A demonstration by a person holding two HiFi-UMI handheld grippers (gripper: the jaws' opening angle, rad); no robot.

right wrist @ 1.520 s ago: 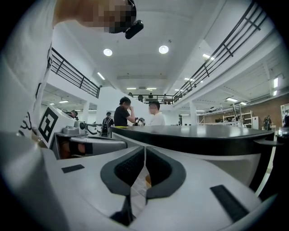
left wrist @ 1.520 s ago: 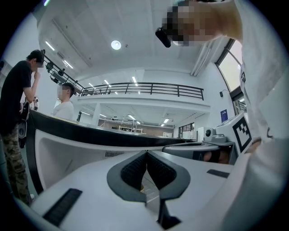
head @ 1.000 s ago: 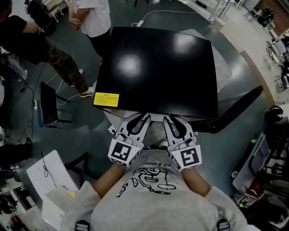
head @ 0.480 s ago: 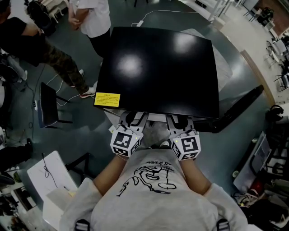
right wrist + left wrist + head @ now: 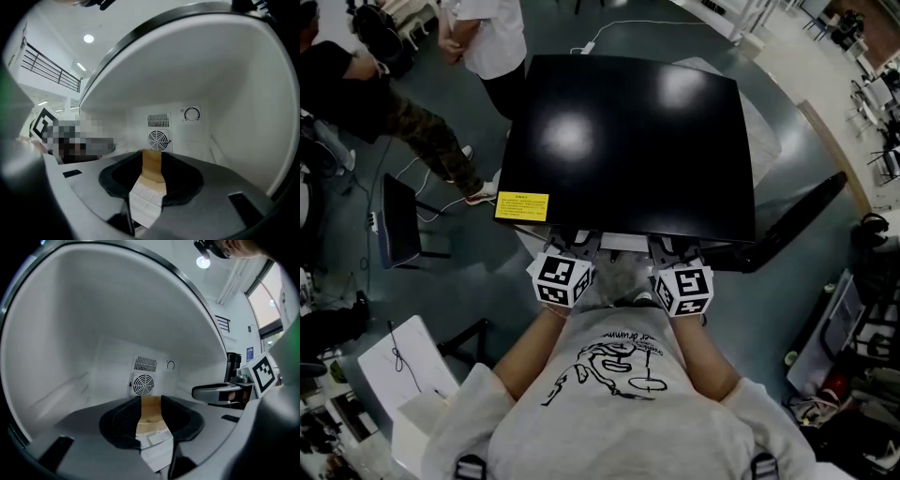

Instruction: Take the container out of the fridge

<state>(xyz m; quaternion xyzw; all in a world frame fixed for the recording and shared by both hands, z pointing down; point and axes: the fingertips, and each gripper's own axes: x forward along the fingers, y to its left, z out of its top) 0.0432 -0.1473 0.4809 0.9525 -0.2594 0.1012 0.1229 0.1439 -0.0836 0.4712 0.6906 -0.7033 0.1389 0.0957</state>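
Inside the fridge (image 5: pixel 628 131), left hand-held gripper (image 5: pixel 151 404) and right hand-held gripper (image 5: pixel 151 164) are just opening partway, framing the container (image 5: pixel 150 420) ahead for a grab

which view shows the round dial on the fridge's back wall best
The right gripper view: the dial sits clear and largest, right of the vent grille. The left gripper view shows the dial only as a small faint ring. The head view sees only the black top of the fridge, so the inside is hidden.
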